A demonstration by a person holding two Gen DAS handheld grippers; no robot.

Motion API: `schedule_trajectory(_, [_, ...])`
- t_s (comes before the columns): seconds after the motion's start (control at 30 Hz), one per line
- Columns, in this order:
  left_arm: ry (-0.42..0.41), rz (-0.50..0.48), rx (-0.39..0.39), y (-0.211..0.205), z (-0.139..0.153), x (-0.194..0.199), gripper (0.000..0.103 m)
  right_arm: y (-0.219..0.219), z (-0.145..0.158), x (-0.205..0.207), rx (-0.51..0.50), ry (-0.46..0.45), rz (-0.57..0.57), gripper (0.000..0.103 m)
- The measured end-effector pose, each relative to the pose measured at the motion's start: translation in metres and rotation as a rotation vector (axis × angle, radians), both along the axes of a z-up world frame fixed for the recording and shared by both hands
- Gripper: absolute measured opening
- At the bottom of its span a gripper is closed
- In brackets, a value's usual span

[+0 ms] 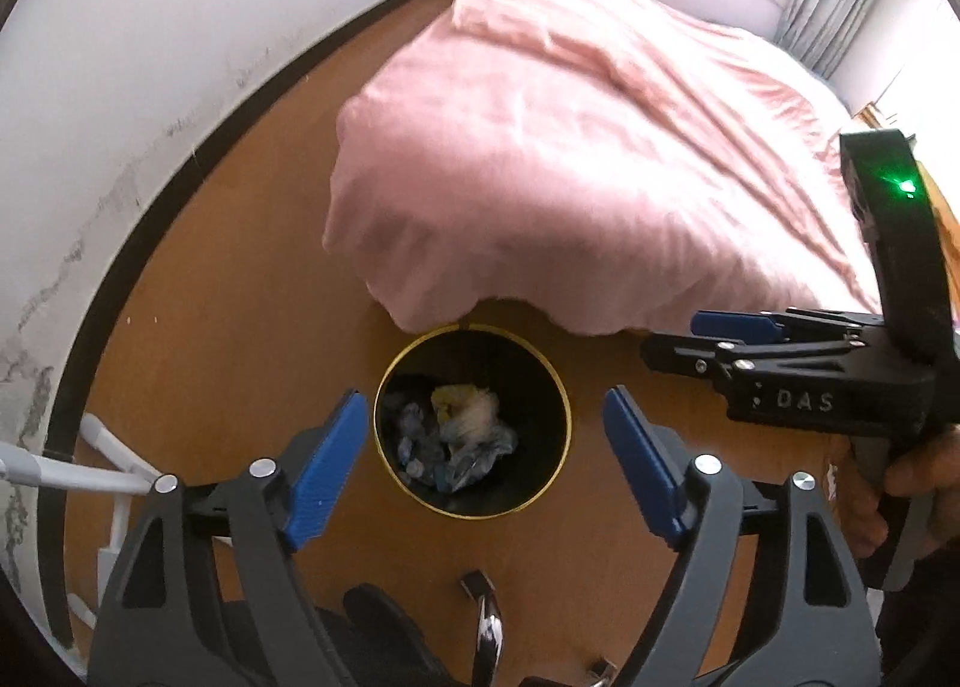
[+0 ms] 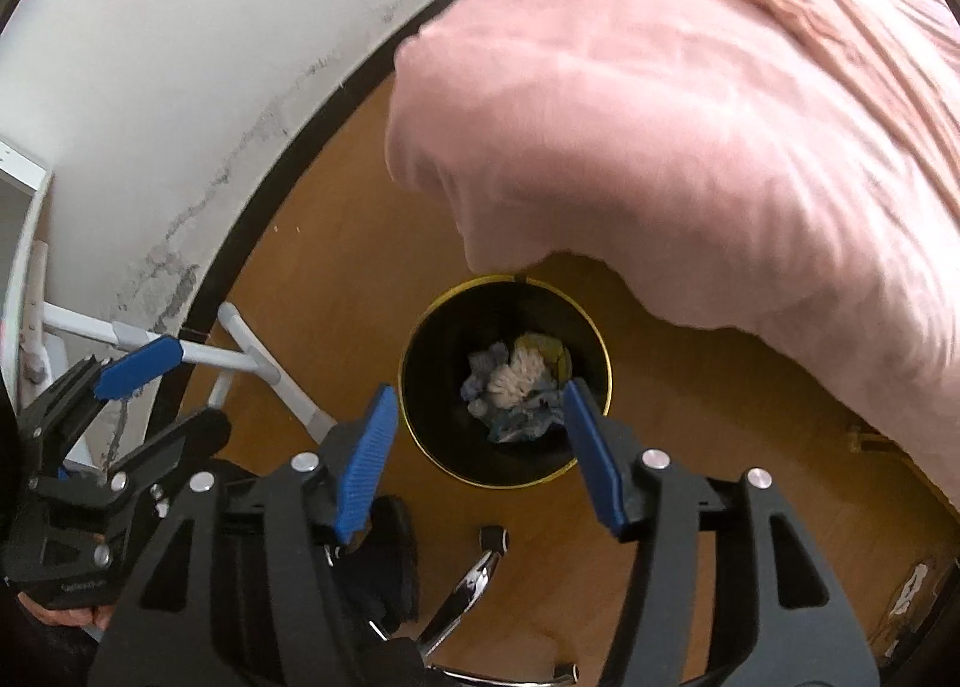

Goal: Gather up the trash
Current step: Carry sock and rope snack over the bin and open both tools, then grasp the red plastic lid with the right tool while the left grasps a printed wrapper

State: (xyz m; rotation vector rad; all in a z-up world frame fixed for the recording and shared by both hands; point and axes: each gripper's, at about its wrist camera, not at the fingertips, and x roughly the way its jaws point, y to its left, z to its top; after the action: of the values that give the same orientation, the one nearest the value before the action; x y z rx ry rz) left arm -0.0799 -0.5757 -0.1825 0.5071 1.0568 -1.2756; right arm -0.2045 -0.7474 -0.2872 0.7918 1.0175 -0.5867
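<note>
Left wrist view: your left tool (image 1: 483, 450) hangs wide, empty, above black bin (image 1: 540, 387) on wooden floor (image 1: 240, 267). Crumpled trash (image 1: 462, 429) lies at bin bottom. Right tool (image 1: 678, 342) sits at right; side-on, spread unclear. Pink bedcover (image 1: 600, 147) overhangs just behind bin.

Right wrist view: your right tool (image 2: 480, 447) spread wide, empty, above bin (image 2: 432, 417); trash (image 2: 516, 381) inside. Left tool (image 2: 162, 387) at left, above white rack (image 2: 252, 354).

Smooth wood-look floor (image 1: 252, 243); matt pink cloth bedcover (image 1: 576, 159); glossy black bin (image 1: 540, 387), gold rim, holding crumpled paper trash (image 1: 462, 423).
</note>
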Motion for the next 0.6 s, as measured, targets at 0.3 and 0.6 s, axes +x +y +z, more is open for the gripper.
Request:
schedule_trajectory(0.3, [-0.139,0.192,-0.174,0.109,0.119,0.041,0.090,0.058,0.126,0.054,-0.218,-0.148,0.132,0.065])
schedule_trajectory(0.6, [-0.314,0.631,-0.087,0.327,0.160,0.160,0.091,0.229,0.186,0.239,-0.263,-0.280,0.602,0.074])
